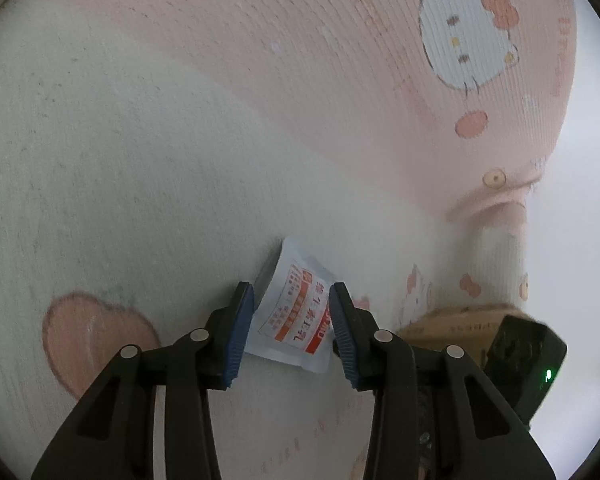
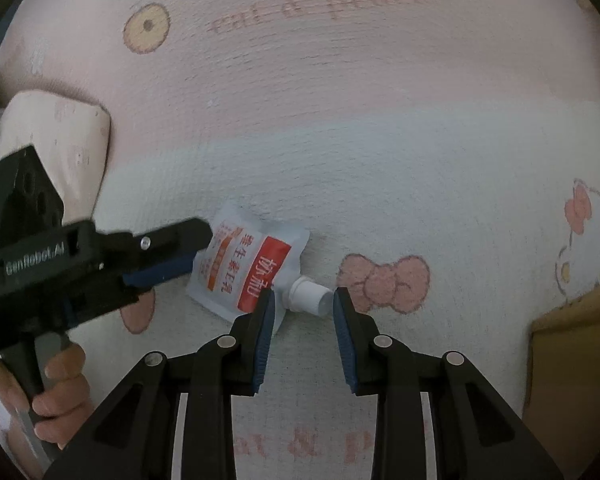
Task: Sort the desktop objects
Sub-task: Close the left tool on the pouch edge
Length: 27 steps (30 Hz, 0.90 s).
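White pouch [image 2: 244, 270] with red-orange print lies flat on the cartoon-cat cloth [image 2: 380, 140] covering the desk, white cap [image 2: 310, 294] pointing right. Left gripper [image 1: 292, 320] straddles the pouch body, jaws partly open, pads just beside its edges, not clearly squeezing. Right gripper [image 2: 304, 308] sits at the cap end, jaws narrow but apart, cap between them, no clear contact. A hand [image 2: 60, 380] holds the left gripper's handle. Cardboard box [image 2: 572, 344] at right edge, near but clear of both grippers.
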Tool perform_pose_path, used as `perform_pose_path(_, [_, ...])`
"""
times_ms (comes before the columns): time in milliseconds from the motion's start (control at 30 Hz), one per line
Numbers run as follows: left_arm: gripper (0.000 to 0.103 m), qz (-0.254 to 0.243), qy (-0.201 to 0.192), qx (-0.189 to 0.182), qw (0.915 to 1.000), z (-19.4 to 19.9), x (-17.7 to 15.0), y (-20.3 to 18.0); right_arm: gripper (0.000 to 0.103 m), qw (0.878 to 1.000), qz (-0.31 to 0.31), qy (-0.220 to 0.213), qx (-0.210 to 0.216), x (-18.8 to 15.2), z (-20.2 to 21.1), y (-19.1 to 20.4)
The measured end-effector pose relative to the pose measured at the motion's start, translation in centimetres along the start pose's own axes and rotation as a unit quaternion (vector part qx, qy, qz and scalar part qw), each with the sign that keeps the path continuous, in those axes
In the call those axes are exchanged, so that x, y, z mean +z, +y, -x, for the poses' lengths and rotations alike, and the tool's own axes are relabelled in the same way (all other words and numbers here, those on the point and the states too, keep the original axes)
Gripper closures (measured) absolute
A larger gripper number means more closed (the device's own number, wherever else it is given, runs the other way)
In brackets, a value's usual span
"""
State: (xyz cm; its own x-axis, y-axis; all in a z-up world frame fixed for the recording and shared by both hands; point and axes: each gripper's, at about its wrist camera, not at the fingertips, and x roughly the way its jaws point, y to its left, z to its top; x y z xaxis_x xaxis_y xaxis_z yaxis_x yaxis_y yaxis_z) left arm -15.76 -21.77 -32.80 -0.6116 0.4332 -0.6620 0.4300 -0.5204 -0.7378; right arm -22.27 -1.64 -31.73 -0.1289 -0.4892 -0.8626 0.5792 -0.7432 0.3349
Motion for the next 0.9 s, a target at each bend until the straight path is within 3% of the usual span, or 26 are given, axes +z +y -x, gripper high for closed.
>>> perform_pose_path(367, [0.060,-0.075,0.055,0.058,0.9939,1.2,-6.1,-1.7,0.076,0.998,-0.043,0.032,-0.011,-2.9,0.5,0.0])
perform_pose_path(633, [0.060,-0.040,0.083,0.052,0.9944,2.5,-10.3,-0.7,0.075,0.997,-0.041,0.059,-0.024,-6.2,1.9,0.5])
perform_pose_path(900, [0.060,-0.063,0.097,0.083,0.9898,3.3,-14.0,-1.5,0.076,0.996,-0.031,0.080,-0.016,-8.7,2.5,1.2])
